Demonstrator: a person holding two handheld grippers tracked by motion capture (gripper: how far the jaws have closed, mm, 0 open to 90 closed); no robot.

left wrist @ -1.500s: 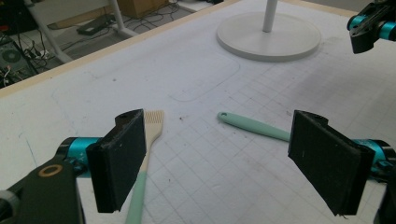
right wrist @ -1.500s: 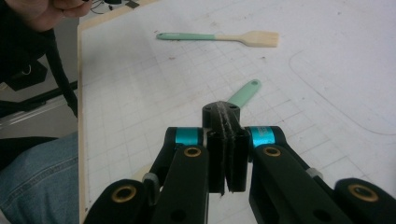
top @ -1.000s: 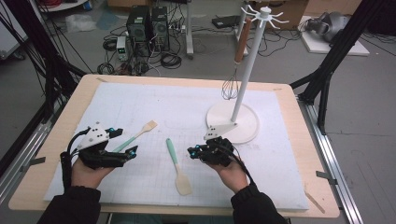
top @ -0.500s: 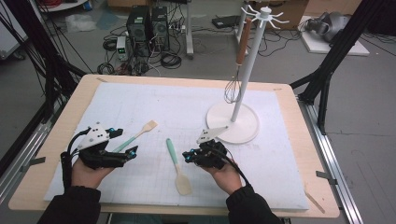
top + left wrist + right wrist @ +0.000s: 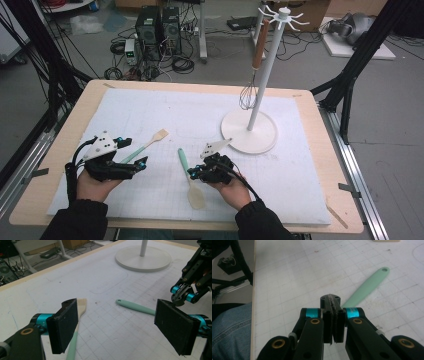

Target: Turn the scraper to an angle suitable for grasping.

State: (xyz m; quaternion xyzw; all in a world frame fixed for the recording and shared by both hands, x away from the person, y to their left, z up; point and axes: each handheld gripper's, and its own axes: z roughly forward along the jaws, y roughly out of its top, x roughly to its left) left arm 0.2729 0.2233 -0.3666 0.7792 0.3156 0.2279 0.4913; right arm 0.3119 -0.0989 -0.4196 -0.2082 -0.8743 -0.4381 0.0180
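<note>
A spatula (image 5: 189, 176) with a mint-green handle and a pale head lies on the white mat, front centre. My right gripper (image 5: 193, 174) is shut with nothing in it, its tip right beside the handle's lower half. In the right gripper view the closed jaws (image 5: 333, 302) sit just in front of the green handle (image 5: 367, 287). A smaller wooden-headed spatula (image 5: 147, 144) with a green handle lies to the left. My left gripper (image 5: 134, 152) is open over its handle end. In the left gripper view the handle (image 5: 75, 340) runs under the left-hand jaw, the gripper (image 5: 120, 325) wide open.
A white utensil stand (image 5: 250, 134) rises at the back right of the mat, with a wire whisk (image 5: 248, 95) and a wooden-handled tool (image 5: 258, 45) hanging from its hooks. The wooden table edge (image 5: 60, 150) runs along the left. Computers and cables lie on the floor beyond.
My right gripper has moved left, from near the stand's base to the green spatula's handle. The left gripper and both spatulas have stayed put.
</note>
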